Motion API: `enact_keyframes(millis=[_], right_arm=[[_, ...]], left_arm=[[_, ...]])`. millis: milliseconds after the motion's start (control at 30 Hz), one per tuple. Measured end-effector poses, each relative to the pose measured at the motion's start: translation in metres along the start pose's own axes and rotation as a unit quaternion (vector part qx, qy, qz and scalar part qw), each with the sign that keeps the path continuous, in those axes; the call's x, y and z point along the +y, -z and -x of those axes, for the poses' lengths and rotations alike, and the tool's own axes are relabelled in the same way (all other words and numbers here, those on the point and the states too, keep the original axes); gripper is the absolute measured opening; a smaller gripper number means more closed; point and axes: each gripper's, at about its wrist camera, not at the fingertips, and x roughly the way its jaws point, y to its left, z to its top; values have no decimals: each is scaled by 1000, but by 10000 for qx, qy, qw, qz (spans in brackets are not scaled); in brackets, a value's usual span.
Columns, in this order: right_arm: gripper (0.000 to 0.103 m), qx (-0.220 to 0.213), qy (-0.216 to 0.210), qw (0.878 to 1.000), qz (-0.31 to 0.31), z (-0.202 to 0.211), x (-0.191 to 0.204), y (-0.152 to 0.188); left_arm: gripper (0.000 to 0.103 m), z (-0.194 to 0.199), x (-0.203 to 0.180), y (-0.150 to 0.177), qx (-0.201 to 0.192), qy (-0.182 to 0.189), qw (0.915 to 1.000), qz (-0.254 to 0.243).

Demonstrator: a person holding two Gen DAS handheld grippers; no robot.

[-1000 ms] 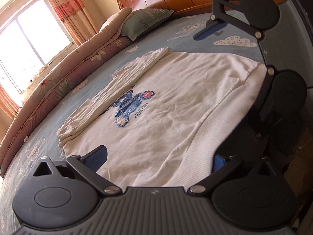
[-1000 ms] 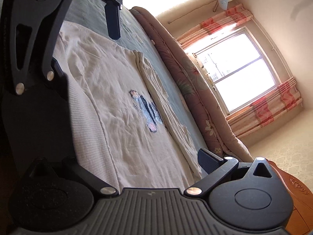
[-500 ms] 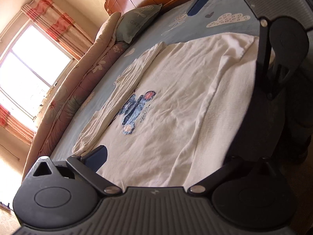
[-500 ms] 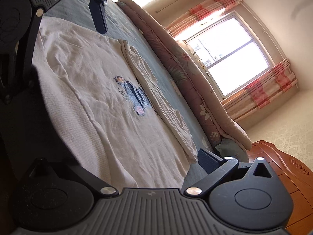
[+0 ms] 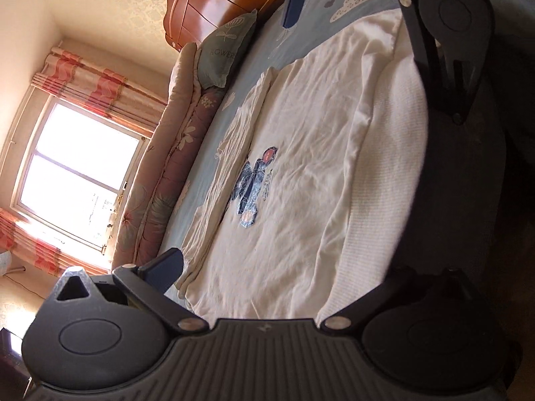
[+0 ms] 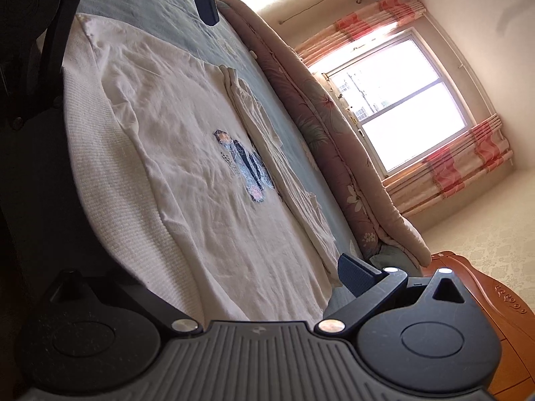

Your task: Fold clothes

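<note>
From the left wrist camera we see our left gripper (image 5: 277, 287) with its jaws spread wide at one end of the white shirt (image 5: 301, 167), which lies flat on the blue bedsheet (image 5: 301, 33). One finger sits over the far folded edge; the other is lost in shadow past the near edge, so we cannot say whether it touches cloth. The far sleeve is already folded in along the printed design (image 5: 254, 187). At the other end the right gripper (image 5: 361, 6) stands wide apart too, gripping nothing. Beyond the shirt a rolled quilt (image 5: 167, 167) and a pillow (image 5: 227, 50) line the window side, leaving only a narrow strip of bare sheet there.

From the right wrist camera our right gripper (image 6: 234, 287) spans the shirt's end, its jaws likewise released and empty. The ribbed near edge (image 6: 127, 180) hangs toward the dark drop at the bed's side.

Our worry: if we pinch only the top layer, or close unevenly, the fold would skew and the tucked sleeve could slide out. The near edge could also slip off the bed. Room is best along the shirt's length, toward the wooden headboard (image 6: 501, 300).
</note>
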Motion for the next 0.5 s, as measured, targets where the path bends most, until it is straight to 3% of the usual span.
enact_keyframes(millis=[167,300,367,433,500], right_arm=[[103,321,153,9993,-121,-2,-14,21],[103,435,167,9989,11,-4,-12,17],[101,383,216,9985,318,-3,-4,14],[92,346,170,9981,479,-1,1,13],[85,337,92,9981,505,2,3,13]], left_arm=[[102,-7,11,23,220,-153,9993,251],[99,-8,10,17,283,-143,9993,219],[82,-8,7,15,266,-43,9994,195],[66,-6,6,16,268,149,9990,337],[59,-3,2,18,241,160,9990,347]])
